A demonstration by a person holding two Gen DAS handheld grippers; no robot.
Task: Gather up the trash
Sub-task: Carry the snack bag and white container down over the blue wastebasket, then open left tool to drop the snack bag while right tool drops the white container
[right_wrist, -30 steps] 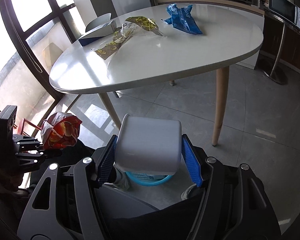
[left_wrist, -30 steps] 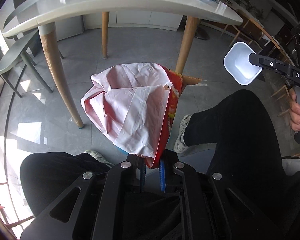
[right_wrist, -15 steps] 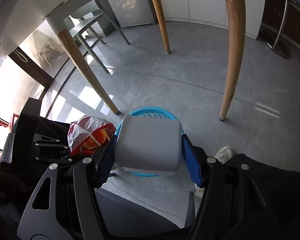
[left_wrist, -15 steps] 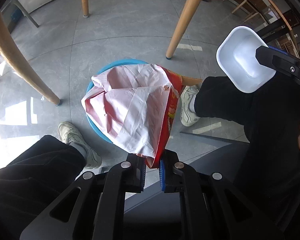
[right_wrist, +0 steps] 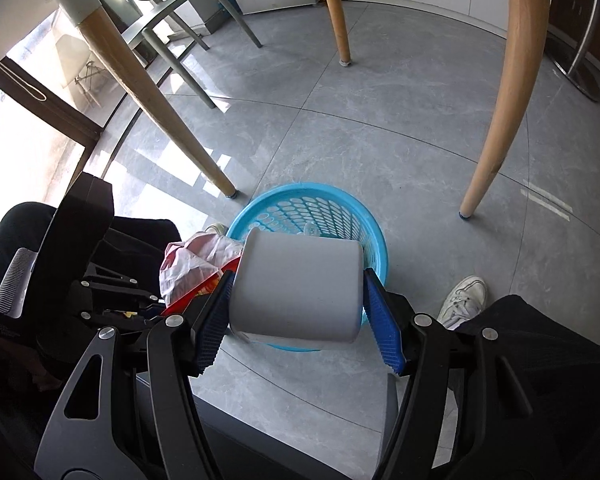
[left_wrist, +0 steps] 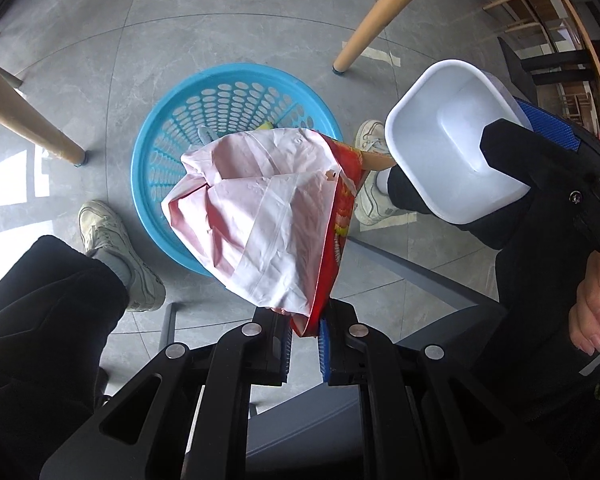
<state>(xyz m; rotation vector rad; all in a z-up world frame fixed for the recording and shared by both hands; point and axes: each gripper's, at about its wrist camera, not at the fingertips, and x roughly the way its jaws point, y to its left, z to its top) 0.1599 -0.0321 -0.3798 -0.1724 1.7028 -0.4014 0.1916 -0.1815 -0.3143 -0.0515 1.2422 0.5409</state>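
My left gripper (left_wrist: 305,344) is shut on a crumpled red and white snack bag (left_wrist: 268,216) and holds it above the near rim of a round blue mesh basket (left_wrist: 168,128) on the floor. My right gripper (right_wrist: 298,308) is shut on a white plastic tub (right_wrist: 296,288), bottom toward the camera, above the basket (right_wrist: 312,200). In the left wrist view the tub (left_wrist: 452,140) hangs open-side up to the right of the basket. A few scraps lie inside the basket, partly hidden by the bag.
Wooden table legs (right_wrist: 500,96) stand around the basket on the grey tile floor. The person's white shoes (left_wrist: 116,248) and black trousers flank the basket. A grey chair (right_wrist: 168,12) stands at the back left.
Both grippers have dropped from table height and tilted down to the floor. The bag and the tub have moved in over the blue basket, which now shows in full.
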